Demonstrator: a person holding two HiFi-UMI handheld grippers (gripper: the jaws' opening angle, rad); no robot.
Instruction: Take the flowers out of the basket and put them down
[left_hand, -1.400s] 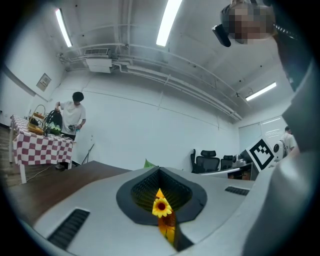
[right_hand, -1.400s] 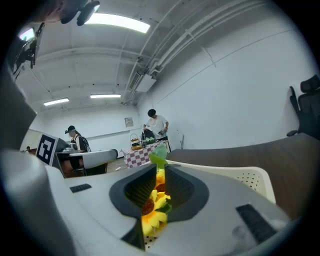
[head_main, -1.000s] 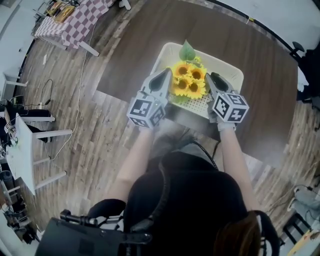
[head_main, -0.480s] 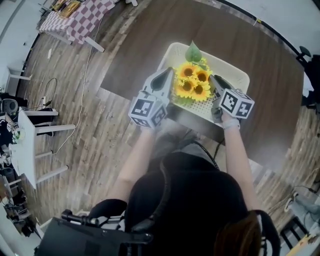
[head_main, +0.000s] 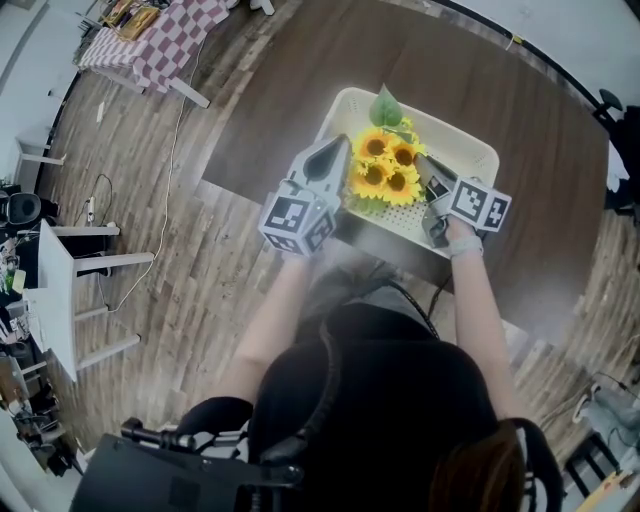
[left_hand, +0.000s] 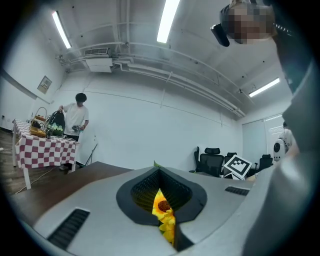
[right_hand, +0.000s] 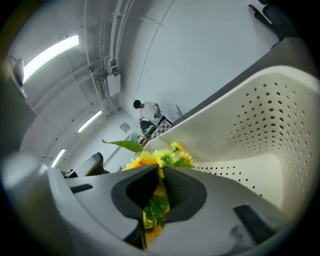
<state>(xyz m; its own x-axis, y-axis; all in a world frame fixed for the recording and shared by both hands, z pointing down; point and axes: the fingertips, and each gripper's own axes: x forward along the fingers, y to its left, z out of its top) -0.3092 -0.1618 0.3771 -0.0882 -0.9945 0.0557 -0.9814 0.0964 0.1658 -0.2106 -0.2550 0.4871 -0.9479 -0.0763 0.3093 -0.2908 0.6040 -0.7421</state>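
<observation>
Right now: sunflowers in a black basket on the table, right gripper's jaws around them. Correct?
No: the basket is white, not black, per the head view. The sunflowers are in it on the table; the jaws of the right gripper have just been closing around them.

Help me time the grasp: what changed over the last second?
The right gripper rolled and edged in toward the flowers; its fingers have just been closing and now pinch the foliage. The left gripper stayed shut beside the flowers, which still sit in the basket.
</observation>
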